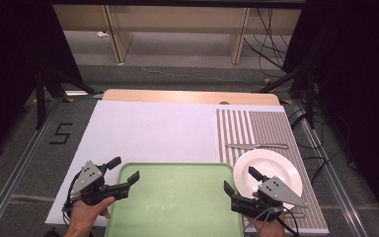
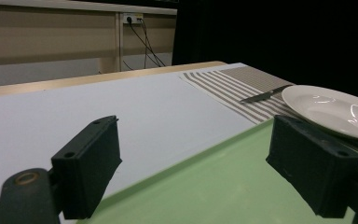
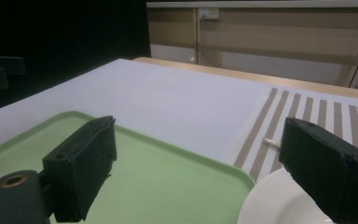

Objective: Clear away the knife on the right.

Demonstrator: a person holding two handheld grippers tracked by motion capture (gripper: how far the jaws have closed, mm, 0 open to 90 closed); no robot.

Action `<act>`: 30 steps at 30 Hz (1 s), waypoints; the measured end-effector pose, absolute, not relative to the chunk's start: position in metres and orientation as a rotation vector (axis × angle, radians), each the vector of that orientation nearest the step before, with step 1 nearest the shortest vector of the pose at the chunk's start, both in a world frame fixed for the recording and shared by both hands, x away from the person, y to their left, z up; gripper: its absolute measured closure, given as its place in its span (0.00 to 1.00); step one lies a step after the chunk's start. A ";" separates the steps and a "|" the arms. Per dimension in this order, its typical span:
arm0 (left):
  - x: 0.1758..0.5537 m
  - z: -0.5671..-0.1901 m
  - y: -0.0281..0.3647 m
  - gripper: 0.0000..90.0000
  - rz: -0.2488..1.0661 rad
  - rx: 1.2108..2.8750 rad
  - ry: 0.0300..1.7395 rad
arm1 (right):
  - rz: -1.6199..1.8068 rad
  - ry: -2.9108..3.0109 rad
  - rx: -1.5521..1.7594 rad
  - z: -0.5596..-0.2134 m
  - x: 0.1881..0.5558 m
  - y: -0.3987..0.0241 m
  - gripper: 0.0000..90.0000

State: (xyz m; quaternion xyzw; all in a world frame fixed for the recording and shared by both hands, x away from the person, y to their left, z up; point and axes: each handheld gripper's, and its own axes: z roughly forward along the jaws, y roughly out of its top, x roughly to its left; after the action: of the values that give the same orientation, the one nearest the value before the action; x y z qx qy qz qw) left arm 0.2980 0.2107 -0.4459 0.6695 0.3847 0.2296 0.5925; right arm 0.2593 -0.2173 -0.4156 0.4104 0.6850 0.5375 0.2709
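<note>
Left hand-held gripper held low at the near left corner of the green tray, jaws spread wide with nothing between them, one jaw over the tray's left rim, the other above the white desk cover. Right hand-held gripper likewise wide open and empty, straddling the tray's right edge and the rim of the white plate. From the right gripper view, tray under the left jaw, plate below the right jaw, touching neither. Plate resting on the striped placemat, just right of the tray. Knife lying on the placemat just beyond the plate, ahead of the right hand-held gripper. From the left gripper view, plate and knife ahead to the right, tray beneath the jaws.
</note>
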 end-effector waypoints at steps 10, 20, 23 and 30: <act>0.298 -0.446 0.211 0.18 0.538 1.552 0.904 | 1.435 1.845 1.107 -0.414 0.260 -0.218 0.13; 0.298 -0.446 0.212 0.18 0.539 1.552 0.902 | 1.422 1.863 1.052 -0.401 0.265 -0.225 0.13; 0.298 -0.446 0.212 0.18 0.540 1.551 0.903 | 1.369 1.900 1.015 -0.395 0.270 -0.228 0.12; 0.298 -0.446 0.212 0.18 0.542 1.551 0.899 | 1.330 1.957 1.019 -0.385 0.289 -0.241 0.11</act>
State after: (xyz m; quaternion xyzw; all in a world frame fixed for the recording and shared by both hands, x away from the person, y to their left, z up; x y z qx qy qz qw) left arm 0.2979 0.2118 -0.4460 0.6672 0.3865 0.2331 0.5927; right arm 0.2891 -0.2411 -0.3849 0.3797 0.7295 0.4957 0.2791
